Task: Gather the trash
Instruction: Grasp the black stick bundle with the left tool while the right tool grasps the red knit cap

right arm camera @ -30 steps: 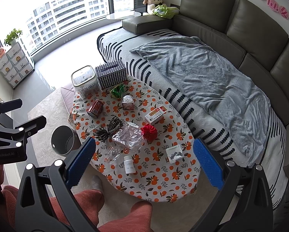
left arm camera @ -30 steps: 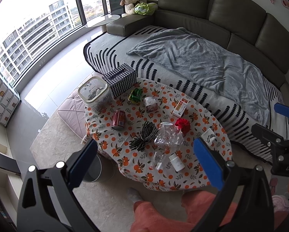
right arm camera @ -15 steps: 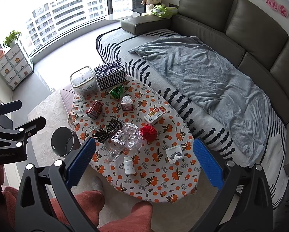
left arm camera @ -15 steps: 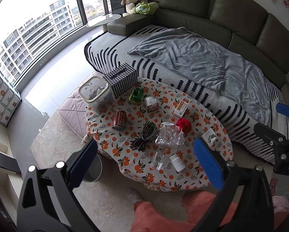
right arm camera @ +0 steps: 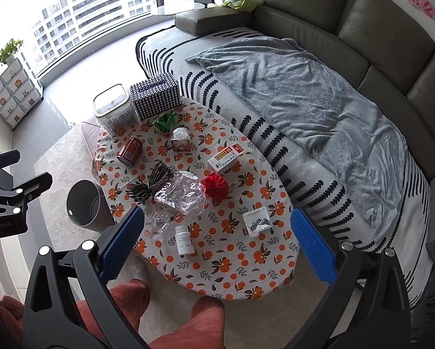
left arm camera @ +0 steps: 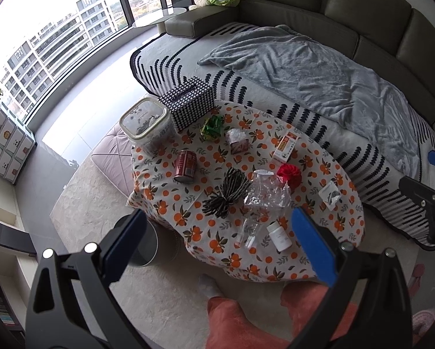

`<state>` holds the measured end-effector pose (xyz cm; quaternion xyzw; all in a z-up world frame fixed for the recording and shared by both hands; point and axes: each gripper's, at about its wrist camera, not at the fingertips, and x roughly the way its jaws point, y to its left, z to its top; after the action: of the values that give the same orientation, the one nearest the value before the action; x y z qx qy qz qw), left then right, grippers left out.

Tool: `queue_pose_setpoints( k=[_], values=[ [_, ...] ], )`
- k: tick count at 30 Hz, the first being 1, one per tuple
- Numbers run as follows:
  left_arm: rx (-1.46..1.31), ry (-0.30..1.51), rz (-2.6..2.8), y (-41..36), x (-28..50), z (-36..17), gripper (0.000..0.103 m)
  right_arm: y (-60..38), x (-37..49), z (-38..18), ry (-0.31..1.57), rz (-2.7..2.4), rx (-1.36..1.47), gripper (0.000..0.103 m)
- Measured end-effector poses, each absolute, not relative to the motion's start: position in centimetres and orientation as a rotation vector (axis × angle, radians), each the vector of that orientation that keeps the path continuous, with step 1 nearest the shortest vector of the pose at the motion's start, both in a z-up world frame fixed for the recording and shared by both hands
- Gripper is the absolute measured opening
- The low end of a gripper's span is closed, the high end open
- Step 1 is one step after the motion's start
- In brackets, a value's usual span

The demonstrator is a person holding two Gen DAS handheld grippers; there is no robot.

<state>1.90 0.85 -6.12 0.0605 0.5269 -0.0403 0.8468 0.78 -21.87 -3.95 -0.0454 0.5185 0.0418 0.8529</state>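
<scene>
An oval table with an orange-print cloth (left arm camera: 345, 226) (right arm camera: 246, 273) holds scattered litter: a red can (left arm camera: 185, 166) (right arm camera: 129, 150), crumpled clear plastic (left arm camera: 268, 193) (right arm camera: 185, 193), a green wrapper (left arm camera: 211, 126) (right arm camera: 165, 122), a white pill bottle (left arm camera: 279, 236) (right arm camera: 184, 240), a red ruffled ball (left arm camera: 289, 175) (right arm camera: 216, 186), and a small white box (left arm camera: 285, 147) (right arm camera: 226, 158). A grey bin (left arm camera: 140, 245) (right arm camera: 83, 203) stands on the floor at the table's left. My left gripper (left arm camera: 217, 238) and right gripper (right arm camera: 214, 240) both hover open and empty high above the table's near edge.
A lidded clear container (left arm camera: 145, 124) and a houndstooth tissue box (left arm camera: 190, 104) stand at the table's far end. A striped black bundle (left arm camera: 227, 193) lies mid-table. A grey sofa with a blanket (right arm camera: 304, 93) runs behind. A person's red-trousered legs (right arm camera: 171, 314) are below.
Both grippers have drifted slightly; the table sits a little differently in each view. Nothing has been picked up or moved.
</scene>
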Motion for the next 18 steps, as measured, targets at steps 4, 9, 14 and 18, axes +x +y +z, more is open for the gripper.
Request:
queue_pose_setpoints(
  k=[4,9,14,18],
  values=[
    [0.137,1.170,-0.083,0.7,2.4,-10.1,0.099,-22.2,1.8,-7.2,1.138,0.095,-0.099,0.097],
    [0.174,1.199,-0.086,0.4,3.3,-15.1,0.099,-22.2,4.2,-11.5,1.170,0.119,-0.122,0.096],
    [0.186,1.204,-0.089,0.5,5.3,-20.2,0.099,-21.6,6.9,-16.4,1.186,0.141,-0.138,0.093],
    [0.198,1.210,-0.092,0.7,7.2,-24.6,0.099,-21.1,9.5,-20.6,1.187,0.149,-0.148,0.093]
  ],
)
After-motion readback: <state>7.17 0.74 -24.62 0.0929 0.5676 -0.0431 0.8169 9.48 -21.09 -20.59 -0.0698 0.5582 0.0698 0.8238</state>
